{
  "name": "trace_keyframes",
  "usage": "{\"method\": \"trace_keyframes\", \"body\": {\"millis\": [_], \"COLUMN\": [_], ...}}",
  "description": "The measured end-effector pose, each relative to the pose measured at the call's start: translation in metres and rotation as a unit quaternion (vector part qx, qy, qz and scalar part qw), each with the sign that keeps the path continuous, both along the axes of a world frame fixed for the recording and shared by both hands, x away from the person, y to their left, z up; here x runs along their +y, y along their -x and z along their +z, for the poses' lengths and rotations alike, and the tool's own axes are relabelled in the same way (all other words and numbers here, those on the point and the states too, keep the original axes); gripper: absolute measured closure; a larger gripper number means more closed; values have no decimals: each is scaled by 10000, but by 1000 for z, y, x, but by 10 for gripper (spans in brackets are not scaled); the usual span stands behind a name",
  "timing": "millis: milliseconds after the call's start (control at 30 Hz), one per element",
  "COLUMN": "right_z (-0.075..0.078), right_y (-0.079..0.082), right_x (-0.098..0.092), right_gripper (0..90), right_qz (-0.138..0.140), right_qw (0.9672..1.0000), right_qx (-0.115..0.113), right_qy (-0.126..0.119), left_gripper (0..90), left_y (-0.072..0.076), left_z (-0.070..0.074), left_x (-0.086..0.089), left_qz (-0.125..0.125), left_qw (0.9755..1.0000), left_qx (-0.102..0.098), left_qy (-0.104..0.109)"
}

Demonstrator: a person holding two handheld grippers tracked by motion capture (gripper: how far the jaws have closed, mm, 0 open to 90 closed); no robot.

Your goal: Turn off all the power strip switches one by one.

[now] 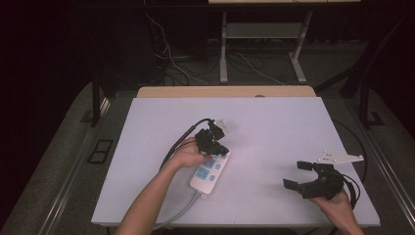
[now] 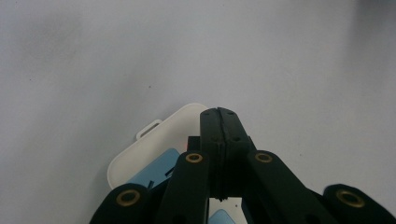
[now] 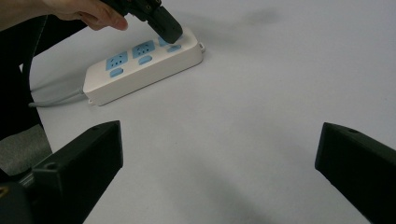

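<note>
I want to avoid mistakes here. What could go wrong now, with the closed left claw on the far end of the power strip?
1. The left claw, shut with nothing between its jaws, presses on the power strip near its far end; it may slip off the small blue button onto a socket.
2. Nothing holds the strip: the right claw is open and far away, so a push may slide or tilt the strip on the smooth white table.
</note>
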State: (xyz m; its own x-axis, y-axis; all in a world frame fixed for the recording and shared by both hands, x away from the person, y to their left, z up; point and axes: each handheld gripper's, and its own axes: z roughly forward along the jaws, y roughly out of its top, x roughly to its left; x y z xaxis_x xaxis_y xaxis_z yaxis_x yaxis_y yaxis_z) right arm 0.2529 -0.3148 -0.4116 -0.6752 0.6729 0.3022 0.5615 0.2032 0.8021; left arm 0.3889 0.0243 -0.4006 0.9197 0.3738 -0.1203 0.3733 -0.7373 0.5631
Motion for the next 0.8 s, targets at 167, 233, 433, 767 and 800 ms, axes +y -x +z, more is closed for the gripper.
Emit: {"method": "trace_keyframes", "body": {"millis": [167, 233, 433, 767, 800], "right_z": [0, 0, 0, 0, 0], "right_y": [0, 0, 0, 0, 0], "right_x": [0, 1, 1, 0, 0], "right_gripper": [8, 8, 8, 8, 8], "right_qz": [8, 7, 3, -5, -4], "right_qw": [10000, 10000, 10000, 10000, 10000], "right_qx": [-4, -3, -4, 0, -2], "right_qy": [19, 20, 17, 14, 14], "left_gripper": [892, 892, 892, 895, 894], "left_y": [0, 0, 1, -1, -1], "left_z": [-3, -4, -5, -7, -7], "left_x": [1, 1, 1, 4, 4], "left_qz": [19, 21, 71, 243, 240], "left_qw": [10000, 10000, 9999, 9993, 9993], "left_qx": [34, 50, 67, 257, 253], "left_qy": [-45, -54, -50, 134, 130]}}
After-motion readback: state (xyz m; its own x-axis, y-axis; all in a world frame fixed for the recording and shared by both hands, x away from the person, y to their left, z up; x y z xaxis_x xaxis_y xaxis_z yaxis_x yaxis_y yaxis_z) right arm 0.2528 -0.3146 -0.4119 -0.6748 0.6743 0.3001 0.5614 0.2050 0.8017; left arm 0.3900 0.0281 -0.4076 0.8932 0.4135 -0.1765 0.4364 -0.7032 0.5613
